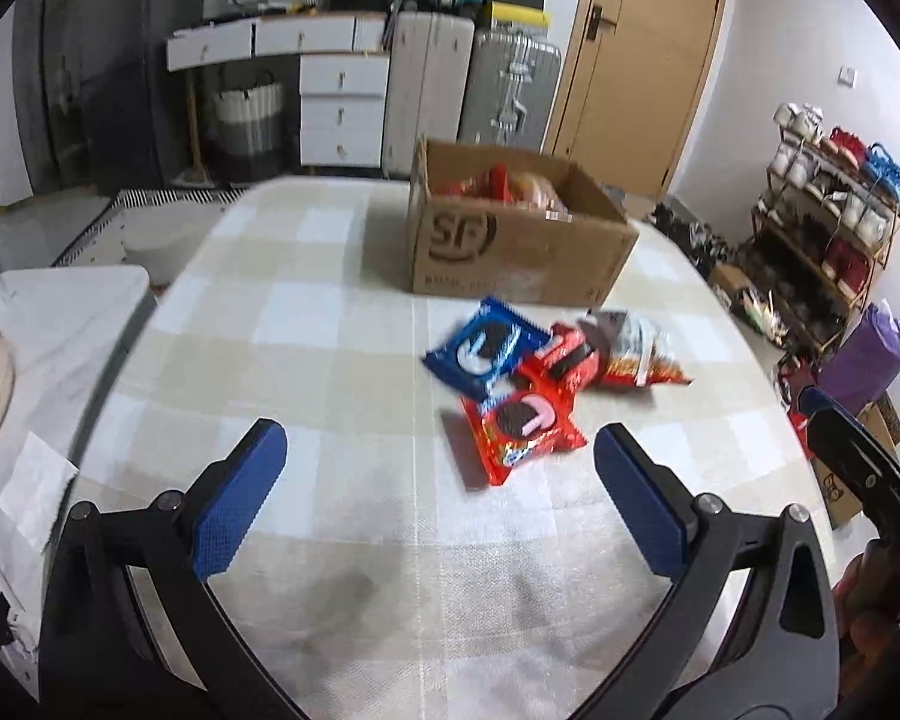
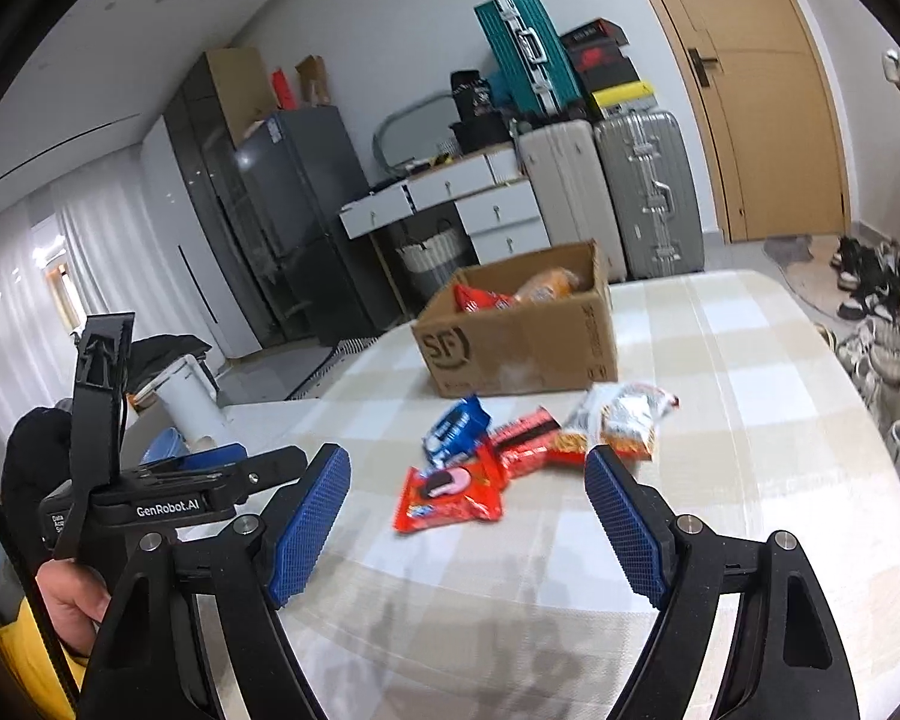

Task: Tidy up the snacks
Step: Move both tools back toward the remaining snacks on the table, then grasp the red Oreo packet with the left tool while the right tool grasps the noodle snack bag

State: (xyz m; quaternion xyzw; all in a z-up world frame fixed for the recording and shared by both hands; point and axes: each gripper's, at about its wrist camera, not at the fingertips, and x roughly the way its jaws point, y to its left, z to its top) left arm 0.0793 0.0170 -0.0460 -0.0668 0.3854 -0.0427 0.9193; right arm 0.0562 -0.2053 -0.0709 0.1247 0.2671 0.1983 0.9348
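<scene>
Blue-padded fingers of the left hand-held gripper (image 1: 440, 495) fill the bottom of the left wrist view, spread wide with nothing between them, above the checked cloth of the counter (image 1: 306, 324). Beyond them lies a small heap of snacks: a red cookie packet (image 1: 522, 429) nearest, a blue cookie packet (image 1: 486, 351) overlapping it, a second red packet (image 1: 570, 360) partly covered, and a blurred crisp bag (image 1: 636, 354). Behind stands an open cardboard box (image 1: 510, 246); its contents are only reddish and orange blurs. At the right edge, part of the right hand-held gripper is cut off.

From the right wrist view, the right hand-held gripper (image 2: 468, 525) is likewise released, empty, short of the heap. Its left finger partly hides the left hand-held gripper's body, held by a hand (image 2: 72, 597) at the frame's lower left. The box's far wall conceals most of what it holds.
</scene>
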